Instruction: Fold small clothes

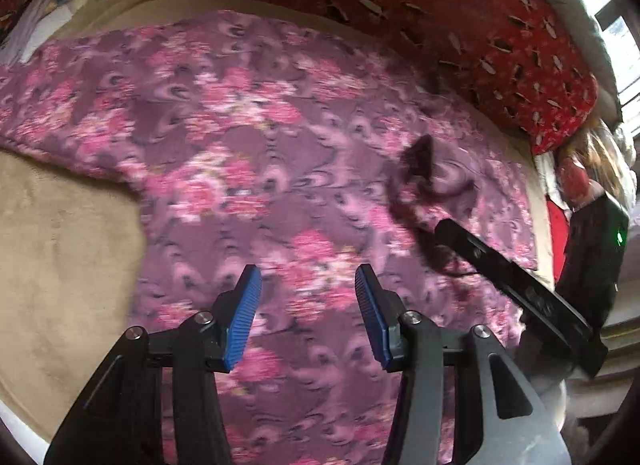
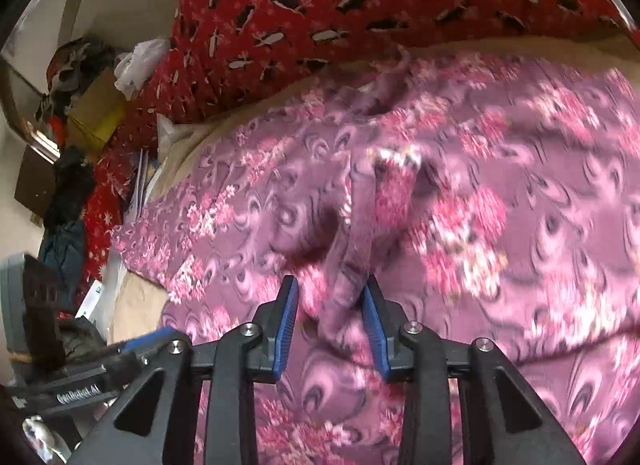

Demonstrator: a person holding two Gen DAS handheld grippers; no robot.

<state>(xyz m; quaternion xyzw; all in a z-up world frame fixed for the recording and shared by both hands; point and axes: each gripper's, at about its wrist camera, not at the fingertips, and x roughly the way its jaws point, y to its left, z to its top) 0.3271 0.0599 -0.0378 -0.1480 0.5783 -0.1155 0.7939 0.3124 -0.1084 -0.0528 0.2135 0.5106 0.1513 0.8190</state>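
Garment (image 1: 280, 153) spread on beige blanket (image 1: 60, 245), fold barely begun; my left gripper (image 1: 308, 285) apart, empty; right gripper (image 2: 330, 297) loosened around raised fold.

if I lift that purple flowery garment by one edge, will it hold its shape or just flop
Probably flops: the purple floral garment already drapes in soft ridges, one standing between the right gripper pads. Likely light, and it looks fleecy, so it may cling to the beige blanket.

Left claw (image 1: 308, 313) angled down, jaws apart, empty. Right claw (image 2: 330, 321) angled down, jaws part-open.
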